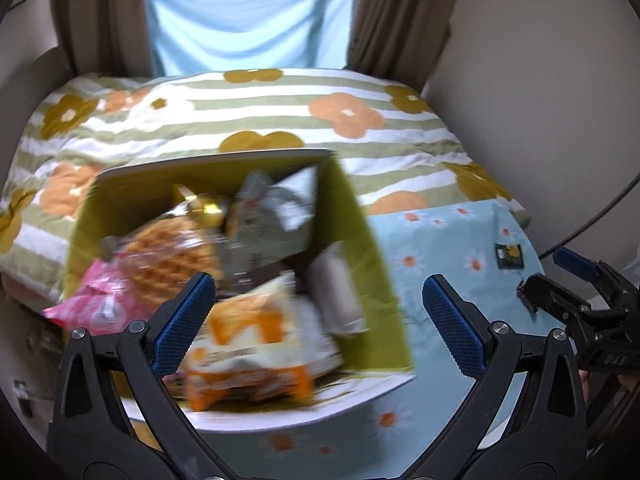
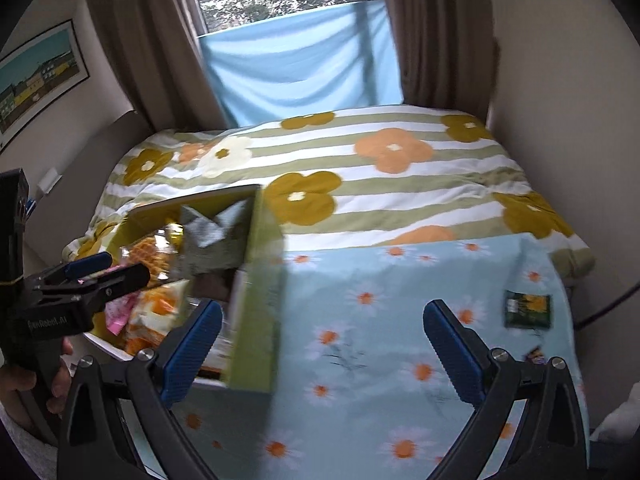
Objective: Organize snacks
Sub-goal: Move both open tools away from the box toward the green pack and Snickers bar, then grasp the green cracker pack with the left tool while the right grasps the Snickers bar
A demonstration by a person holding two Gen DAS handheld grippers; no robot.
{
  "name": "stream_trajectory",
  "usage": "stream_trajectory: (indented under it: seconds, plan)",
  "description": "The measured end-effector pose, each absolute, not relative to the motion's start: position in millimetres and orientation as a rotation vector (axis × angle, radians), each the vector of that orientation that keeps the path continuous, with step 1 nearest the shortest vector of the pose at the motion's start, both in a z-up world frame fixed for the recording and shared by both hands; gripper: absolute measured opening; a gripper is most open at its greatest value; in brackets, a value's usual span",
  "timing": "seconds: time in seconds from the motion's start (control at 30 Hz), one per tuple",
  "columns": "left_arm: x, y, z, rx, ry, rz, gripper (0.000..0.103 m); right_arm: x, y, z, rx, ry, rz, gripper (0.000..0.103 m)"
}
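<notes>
Left wrist view: left hand-held gripper (image 1: 318, 320) spread wide, empty, above green box (image 1: 372, 248) full of snack packets (image 1: 248, 332). Right hand-held gripper (image 2: 322, 344) likewise apart over daisy cloth (image 2: 380, 320); dark packet (image 2: 528, 309) near right edge.

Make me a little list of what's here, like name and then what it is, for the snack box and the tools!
box: green box on the daisy cloth, packed with snacks
snacks inside: orange-and-white bag, pink bag, waffle-pattern pack, grey bag
snack outside: small dark packet lying alone on the cloth
left tool: open, empty, pointed at the box
right tool: open, empty, over the cloth
behind: flowery striped quilt
sharpness: box blurry
</notes>
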State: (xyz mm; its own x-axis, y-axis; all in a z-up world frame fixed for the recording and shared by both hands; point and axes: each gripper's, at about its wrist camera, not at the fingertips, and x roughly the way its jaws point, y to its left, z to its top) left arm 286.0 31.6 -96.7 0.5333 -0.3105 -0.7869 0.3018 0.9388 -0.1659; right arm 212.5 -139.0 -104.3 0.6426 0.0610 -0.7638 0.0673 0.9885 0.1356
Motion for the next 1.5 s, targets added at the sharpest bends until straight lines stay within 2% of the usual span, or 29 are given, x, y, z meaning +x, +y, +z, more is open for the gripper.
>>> stream_trajectory:
  seconds: [0.27, 0.6, 0.67, 0.73, 0.87, 0.93, 1.13, 1.5]
  plan:
    - [275.7, -78.2, -100.4, 0.023, 0.947, -0.45, 0.103, 175.4, -235.5, -108.3, 0.153, 0.901, -0.083, 0.101]
    - [269.5, -188.3, -123.8, 0.032, 0.996, -0.508, 0.103, 152.4, -325.6, -147.0, 0.123, 0.994, -0.057, 0.1]
    - [269.7, -201.4, -129.9, 0.048, 1.009, -0.508, 0.103, 151.1, -336.3, -159.5, 0.102, 1.019, -0.04, 0.098]
    - [270.7, -211.0, -135.8, 0.061, 1.027, -0.509, 0.103, 151.9, -339.4, -173.1, 0.061, 1.053, -0.025, 0.091]
    - [278.0, -225.1, -150.5, 0.079, 1.068, -0.513, 0.103, 155.2, -340.6, -204.7, -0.032, 1.136, 0.014, 0.083]
    - [282.8, -230.8, -158.9, 0.09, 1.088, -0.517, 0.103, 159.5, -342.0, -219.9, -0.061, 1.179, 0.03, 0.074]
    - [304.6, -249.2, -186.6, 0.14, 1.147, -0.544, 0.103, 182.6, -344.7, -258.7, -0.152, 1.306, 0.066, 0.072]
    - [343.8, -276.9, -194.8, 0.198, 1.141, -0.597, 0.103, 207.5, -346.7, -288.2, -0.219, 1.464, 0.132, 0.069]
